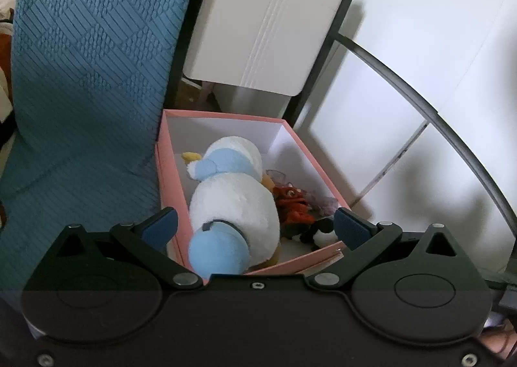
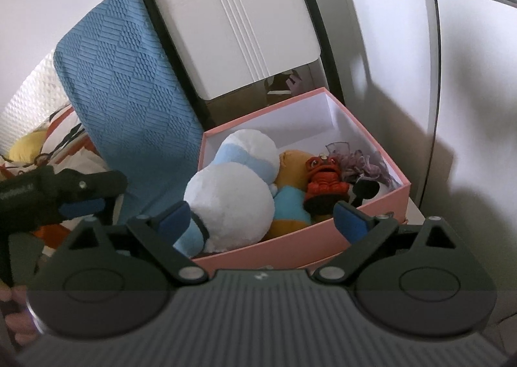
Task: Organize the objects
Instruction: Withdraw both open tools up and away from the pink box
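A pink box (image 1: pixel 168 186) (image 2: pixel 290 241) stands open beside a blue quilted cushion (image 1: pixel 87 76) (image 2: pixel 129 102). Inside lie a white and light-blue plush duck (image 1: pixel 232 202) (image 2: pixel 232 199), a small red figure (image 1: pixel 292 202) (image 2: pixel 324 178), a black and white toy (image 1: pixel 318 232) and purple frilly fabric (image 2: pixel 362 161). My left gripper (image 1: pixel 255 226) is open and empty, its jaws wide on either side of the box's near end. My right gripper (image 2: pixel 261 220) is open and empty just before the box. The left gripper also shows in the right wrist view (image 2: pixel 80 195).
A white panel with a slot handle (image 1: pixel 268 30) (image 2: pixel 236 27) stands behind the box in a dark frame. A white wall (image 1: pixel 420 92) lies to the right. A curved grey bar (image 1: pixel 420 102) (image 2: pixel 433 76) arcs at the right. Bedding and orange items (image 2: pixel 48 147) lie left.
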Demonstrator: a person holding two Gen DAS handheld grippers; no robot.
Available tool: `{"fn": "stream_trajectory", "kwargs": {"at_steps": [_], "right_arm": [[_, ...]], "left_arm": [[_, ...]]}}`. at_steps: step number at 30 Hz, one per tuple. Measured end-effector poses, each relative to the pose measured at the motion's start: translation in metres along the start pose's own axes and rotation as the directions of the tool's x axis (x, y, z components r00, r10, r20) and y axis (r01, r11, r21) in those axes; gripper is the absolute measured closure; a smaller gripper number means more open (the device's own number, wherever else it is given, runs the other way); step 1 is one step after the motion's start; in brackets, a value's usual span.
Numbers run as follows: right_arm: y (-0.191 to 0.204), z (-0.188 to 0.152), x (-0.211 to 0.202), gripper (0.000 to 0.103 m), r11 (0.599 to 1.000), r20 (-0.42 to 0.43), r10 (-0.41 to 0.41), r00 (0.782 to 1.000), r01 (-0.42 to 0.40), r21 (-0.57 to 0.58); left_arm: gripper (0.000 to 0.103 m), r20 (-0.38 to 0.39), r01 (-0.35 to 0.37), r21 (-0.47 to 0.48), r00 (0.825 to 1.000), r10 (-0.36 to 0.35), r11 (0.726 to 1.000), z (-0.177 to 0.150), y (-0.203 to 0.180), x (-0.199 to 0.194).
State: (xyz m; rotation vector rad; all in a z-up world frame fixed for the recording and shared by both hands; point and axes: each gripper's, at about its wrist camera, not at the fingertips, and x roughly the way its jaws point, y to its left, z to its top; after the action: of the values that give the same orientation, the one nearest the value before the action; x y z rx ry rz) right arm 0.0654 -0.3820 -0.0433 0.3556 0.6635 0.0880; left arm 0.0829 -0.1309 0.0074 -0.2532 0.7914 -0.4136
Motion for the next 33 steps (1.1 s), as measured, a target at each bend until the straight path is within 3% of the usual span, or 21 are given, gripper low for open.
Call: {"fn": "stream_trajectory", "kwargs": {"at_steps": [17,21,33], "right_arm": [[0.0048,-0.0035,-0.0060,0.006,1.000,0.007,-0.008,1.000,0.008,-0.010],[0.0032,-0.0046,-0.0073,0.006,1.000,0.008,-0.012,1.000,0.012,0.003],[0.0044,-0.0063,-0.0061,0.006,1.000,0.000,-0.021,1.000,0.021,0.000]], "left_arm": [[0.000,0.004,-0.045,0.016,0.999,0.045,0.999,-0.0035,-0.0051,-0.0081],[0.000,0.022,-0.097,0.030,0.995,0.097,0.995,-0.0041,-0.0051,-0.0090],[0.001,0.015,-0.068,0.034,0.998,0.067,0.997,-0.0041,-0.0052,-0.0097]]}}
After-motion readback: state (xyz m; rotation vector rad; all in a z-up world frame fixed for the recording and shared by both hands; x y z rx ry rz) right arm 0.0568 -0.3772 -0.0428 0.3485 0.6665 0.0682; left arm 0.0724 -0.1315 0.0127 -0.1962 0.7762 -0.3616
